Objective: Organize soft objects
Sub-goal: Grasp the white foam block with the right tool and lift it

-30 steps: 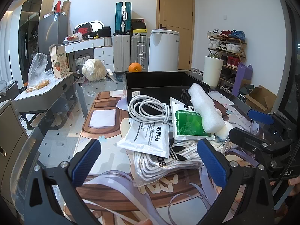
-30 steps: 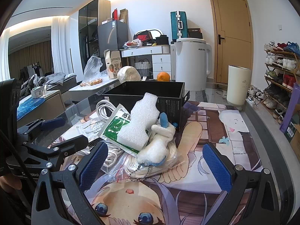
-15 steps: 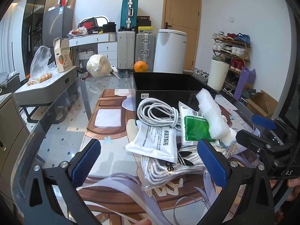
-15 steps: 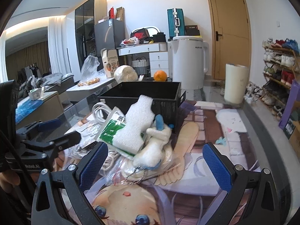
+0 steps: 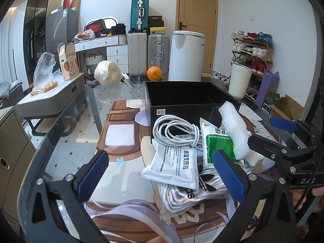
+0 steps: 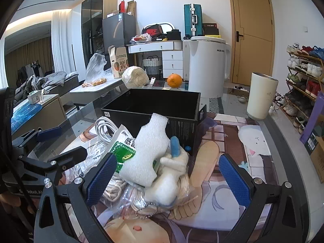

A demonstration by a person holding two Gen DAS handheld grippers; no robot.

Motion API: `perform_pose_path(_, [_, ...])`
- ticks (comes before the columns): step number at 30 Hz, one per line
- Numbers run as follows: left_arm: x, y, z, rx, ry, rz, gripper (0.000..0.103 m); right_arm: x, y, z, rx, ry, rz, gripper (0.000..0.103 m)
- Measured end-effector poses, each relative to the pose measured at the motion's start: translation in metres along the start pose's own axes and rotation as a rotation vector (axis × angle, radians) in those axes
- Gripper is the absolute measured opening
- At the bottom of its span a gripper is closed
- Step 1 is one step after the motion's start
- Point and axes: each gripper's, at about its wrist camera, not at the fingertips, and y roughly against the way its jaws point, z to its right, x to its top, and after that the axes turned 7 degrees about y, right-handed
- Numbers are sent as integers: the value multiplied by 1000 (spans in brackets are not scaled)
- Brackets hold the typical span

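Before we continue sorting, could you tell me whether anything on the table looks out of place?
Yes: the soft items sit in a loose heap in front of the black box, which looks empty. The foam piece leans tilted across the green-and-white packet.

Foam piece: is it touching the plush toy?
Touching. The right wrist view shows the foam piece lying against the plush toy, its lower right edge overlapping the toy's arm with no gap.

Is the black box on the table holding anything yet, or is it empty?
Empty as far as shown: the black box shows only bare dark walls, though its floor is hidden. The foam piece lies outside.
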Motion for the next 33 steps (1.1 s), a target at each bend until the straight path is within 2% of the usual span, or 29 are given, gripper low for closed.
perform_pose_path(5, [6,-5,-2,5,0,-8,103,7,-7,-1,8,1,-5,102])
perform_pose_path(11, [10,-11,-7,5,6,-11,103,11,-22,1,23,0,-40,96])
perform_pose_path(14, [9,-14,-9,3,12,-19,103,12,-31,0,39,-1,-58,84])
perform_pose_path(16, [8,-15,-10,2,13,-22,103,14,-37,-1,55,-1,-76,82])
perform_pose_path(19, [6,-17,-10,-3,10,-30,103,15,-42,-2,63,7,-86,73])
perform_pose_path(22, [6,-17,-9,-7,7,-34,103,16,-46,-4,79,14,-96,61])
perform_pose_path(23, [6,-17,-9,-8,7,-33,103,16,-46,-5,85,14,-100,53])
perform_pose_path(27, [5,-16,-8,-14,10,-33,103,16,-43,-9,120,29,-92,39])
perform_pose_path(33, [7,-15,-2,-37,4,-42,103,17,-26,-13,124,51,-43,38])
